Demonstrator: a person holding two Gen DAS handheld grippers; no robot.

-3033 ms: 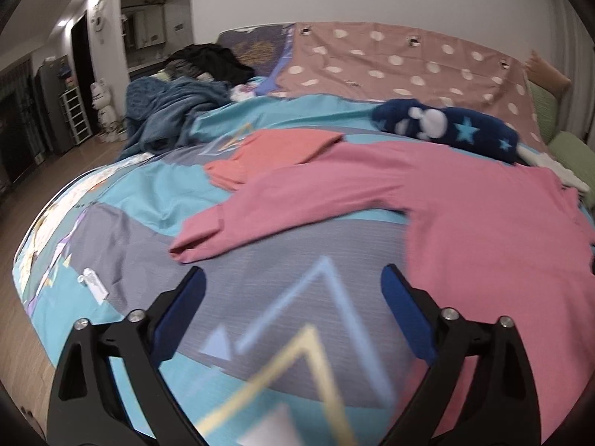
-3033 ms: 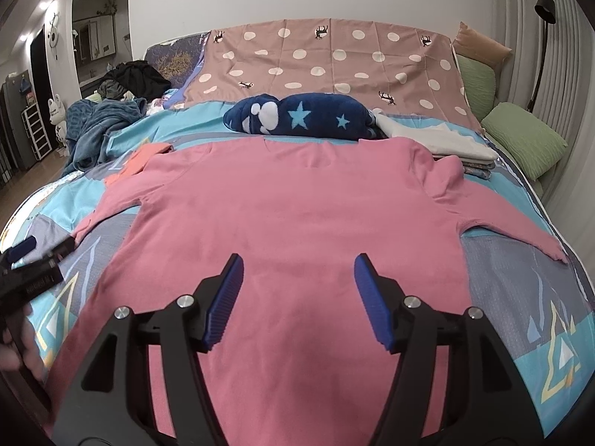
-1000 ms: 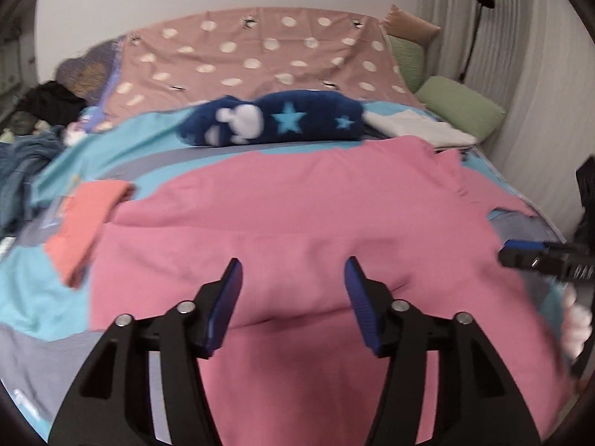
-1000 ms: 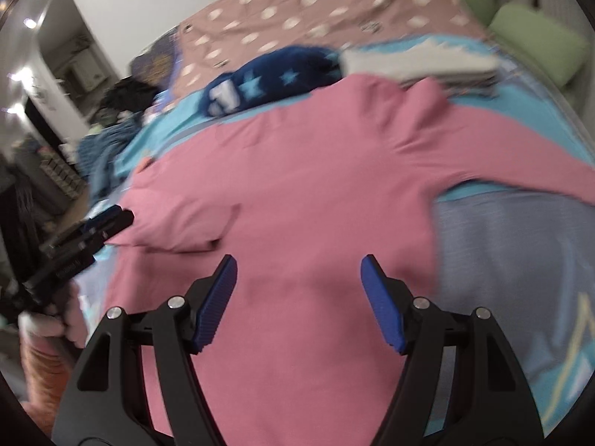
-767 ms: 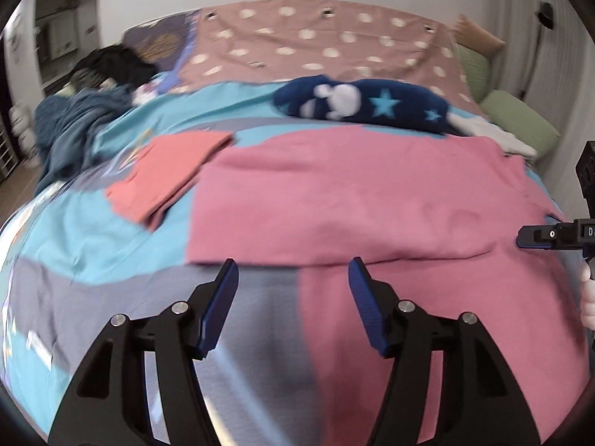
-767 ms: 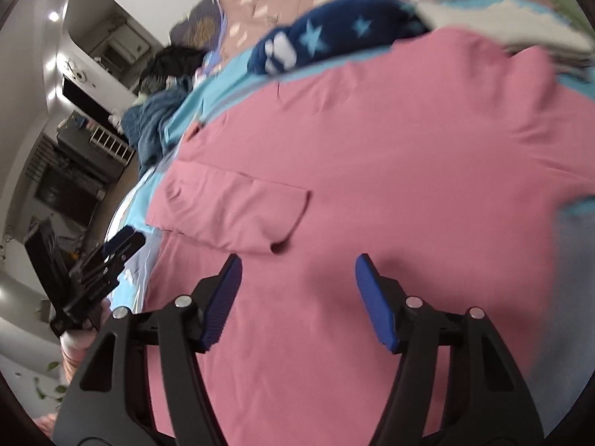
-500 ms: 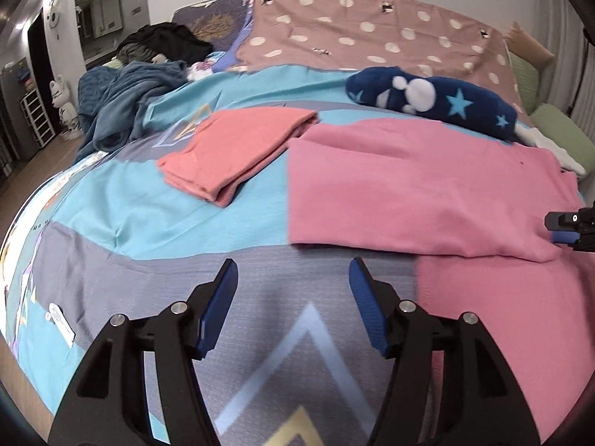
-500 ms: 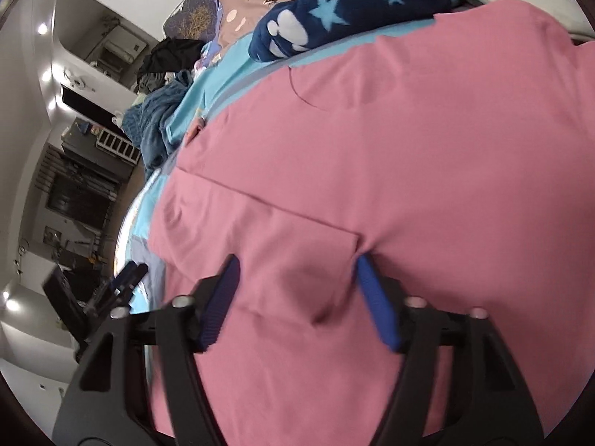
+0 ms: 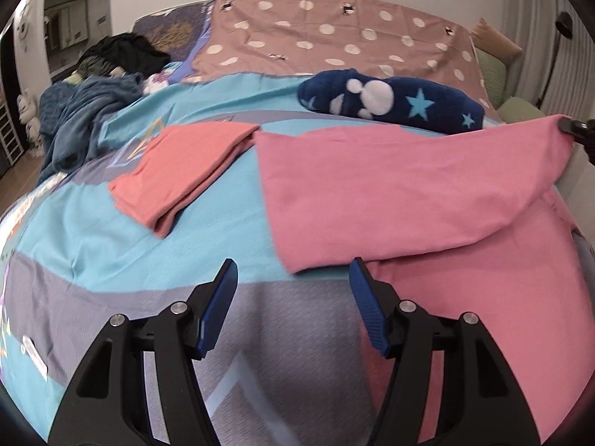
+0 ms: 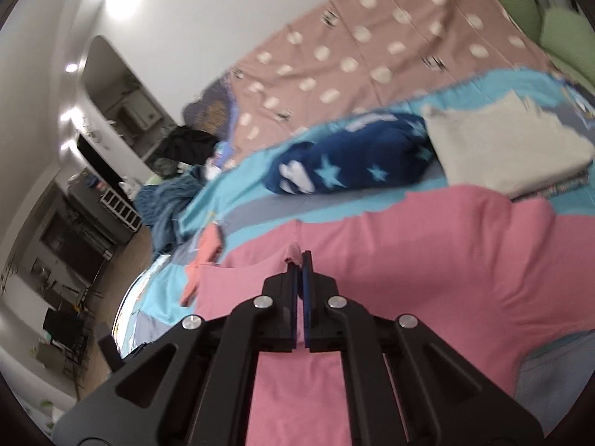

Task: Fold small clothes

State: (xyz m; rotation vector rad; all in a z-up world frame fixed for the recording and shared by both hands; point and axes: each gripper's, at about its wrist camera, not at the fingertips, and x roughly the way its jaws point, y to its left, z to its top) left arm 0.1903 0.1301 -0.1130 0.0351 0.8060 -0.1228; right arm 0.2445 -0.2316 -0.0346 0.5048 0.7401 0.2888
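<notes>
Your right gripper (image 10: 299, 260) points down at a slant over the bed (image 9: 93, 230), its 2 blue pads pressed together on a pinch of the pink shirt (image 10: 427, 260); a small tuft of pink cloth pokes out above the fingertips. In the left wrist view the same gripper (image 9: 574, 128) shows at the far right edge, holding the sleeve end raised so that the sleeve hangs as a sloping band across the shirt's body (image 9: 409, 193), which lies flat on the patterned bedspread.

Your left gripper (image 9: 293, 278) angles downward over the grey and turquoise spread, near the shirt's left edge. Its 2 fingers (image 9: 217, 303) stand moderately wide with nothing between them; the right pad sits just in front of the pink hem, not touching it as far as can be told.

A folded coral garment (image 9: 178, 174) lies left of the shirt, apart from it. Behind the shirt rest a navy star-patterned plush bundle (image 9: 390, 100) and, in the right wrist view, a folded cream cloth (image 10: 509, 148).
</notes>
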